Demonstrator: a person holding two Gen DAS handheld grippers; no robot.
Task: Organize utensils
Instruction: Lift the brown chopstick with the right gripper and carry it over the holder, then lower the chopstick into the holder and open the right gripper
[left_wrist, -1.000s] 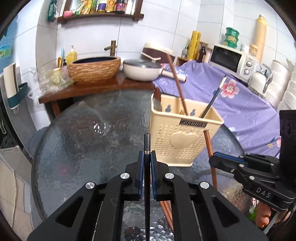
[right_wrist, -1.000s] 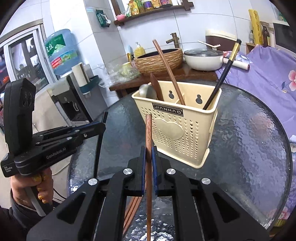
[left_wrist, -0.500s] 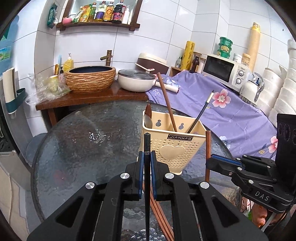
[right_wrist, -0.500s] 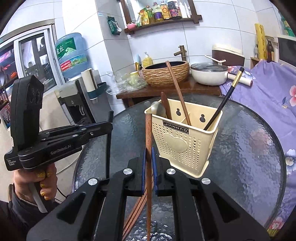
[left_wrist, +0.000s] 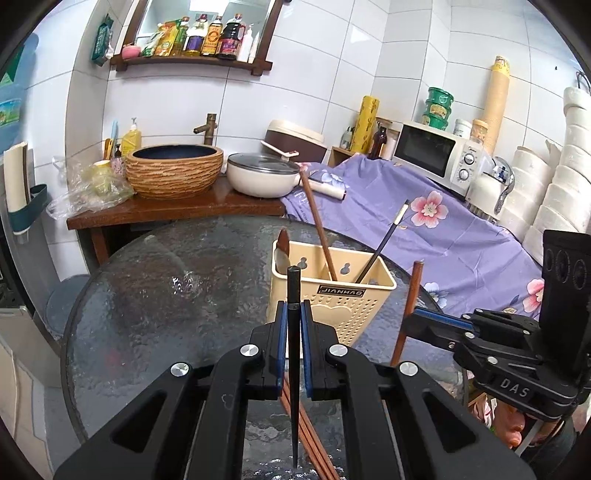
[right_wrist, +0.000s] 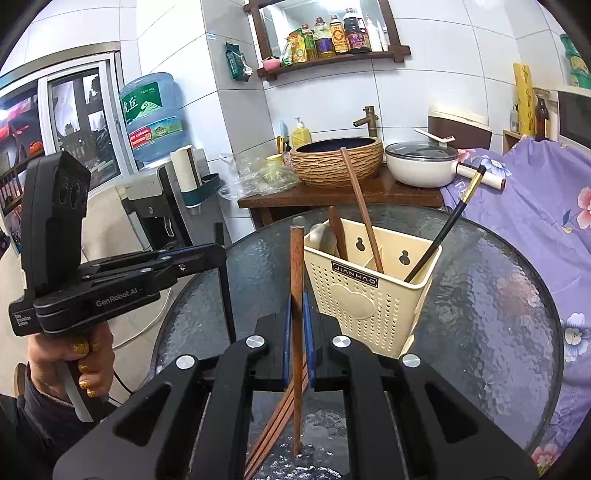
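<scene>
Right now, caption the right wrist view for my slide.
Right gripper clamps a brown chopstick upright beside the cream caddy; left gripper holds a black chopstick.

Lower ends of the utensils in the cream holder (right_wrist: 373, 295) hidden behind its perforated wall — can't tell how deep they sit. Brown chopsticks (left_wrist: 314, 443) lying on the glass in front of the holder: mostly covered by gripper bodies, cut off at the bottom edge, count unclear. Spoon (right_wrist: 321, 238) at the holder's left end — only its top shows. Shelf bottle labels (left_wrist: 210, 37) above the holder: too small to read.
</scene>
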